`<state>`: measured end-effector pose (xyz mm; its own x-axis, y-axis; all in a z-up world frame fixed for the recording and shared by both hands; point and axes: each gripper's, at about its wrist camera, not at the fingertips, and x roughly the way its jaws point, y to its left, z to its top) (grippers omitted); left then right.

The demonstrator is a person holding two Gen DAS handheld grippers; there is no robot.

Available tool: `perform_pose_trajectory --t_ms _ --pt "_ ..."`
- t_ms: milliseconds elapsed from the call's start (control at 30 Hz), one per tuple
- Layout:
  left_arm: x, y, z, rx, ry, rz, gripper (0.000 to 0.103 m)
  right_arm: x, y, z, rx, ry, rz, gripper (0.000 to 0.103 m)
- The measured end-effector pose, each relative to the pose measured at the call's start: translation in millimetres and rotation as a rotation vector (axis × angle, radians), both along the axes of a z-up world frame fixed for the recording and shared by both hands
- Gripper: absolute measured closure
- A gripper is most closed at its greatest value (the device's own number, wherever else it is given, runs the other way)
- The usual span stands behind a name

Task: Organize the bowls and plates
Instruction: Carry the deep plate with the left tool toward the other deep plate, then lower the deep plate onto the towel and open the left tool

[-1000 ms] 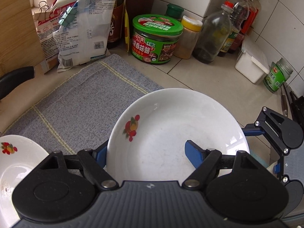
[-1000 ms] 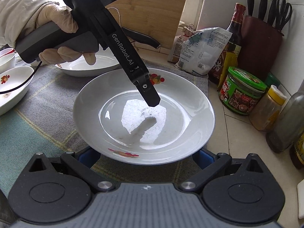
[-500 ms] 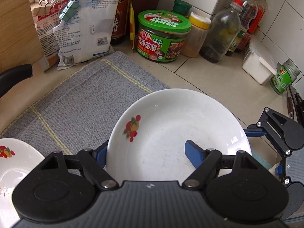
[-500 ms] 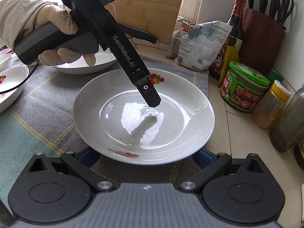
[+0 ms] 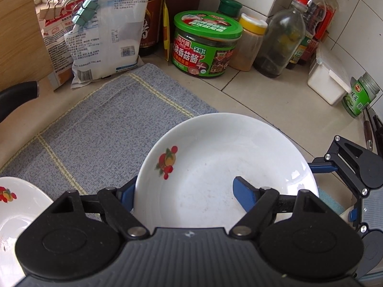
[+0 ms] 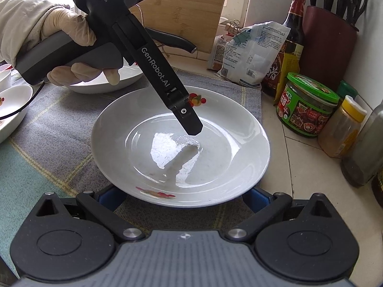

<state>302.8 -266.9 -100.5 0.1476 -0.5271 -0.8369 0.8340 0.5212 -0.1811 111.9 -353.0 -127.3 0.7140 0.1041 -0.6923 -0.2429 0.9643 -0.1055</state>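
L claw (image 5: 185,196) is seen clamped on the plate (image 5: 215,162): one blue finger is set outside the plate's rim by the fruit print, the other inside the dish, w/ the wall pinched between them. From the R cam, the L claw is gripped by a gloved hand (image 6: 71,31), and its dark tip is seen over the plate's middle. R claw (image 6: 185,196) is held wide open at the plate's near rim; its blue fingers are partly hidden under that rim, so contact can't be told. The plate is placed at the edge of a grey mat (image 5: 107,131), partly over the tiled counter. Behind the plate, a green-lidded jar (image 5: 205,45), bottles & clipped bags are lined along the wall. Left of the plate, another white dish (image 5: 16,215) is seen.
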Motion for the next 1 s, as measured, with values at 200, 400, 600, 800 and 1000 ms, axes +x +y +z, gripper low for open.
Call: perform_pose_trajectory --t_ms 200,400,600,800,1000 --pt "-2.9 -0.4 0.1 0.002 -0.017 -0.01 0.017 1.3 -1.0 -1.3 -0.001 0.003 -0.005 0.0" --pt "-6.7 0.3 3.5 -0.017 -0.053 -0.018 0.011 -0.2 0.2 -0.3 -0.009 0.005 -0.011 0.0" --pt "-8.4 5.5 11.5 -0.027 -0.085 -0.01 0.01 -3.2 0.1 2.9 -0.011 0.006 -0.017 0.0" --pt "-17.7 17.1 26.7 -0.044 -0.125 -0.008 0.01 -10.8 -2.2 4.8 -0.021 0.006 -0.041 0.0" --pt "-40.0 35.1 54.1 -0.086 -0.201 0.006 0.01 -22.3 -2.2 10.3 0.005 -0.001 -0.101 0.0"
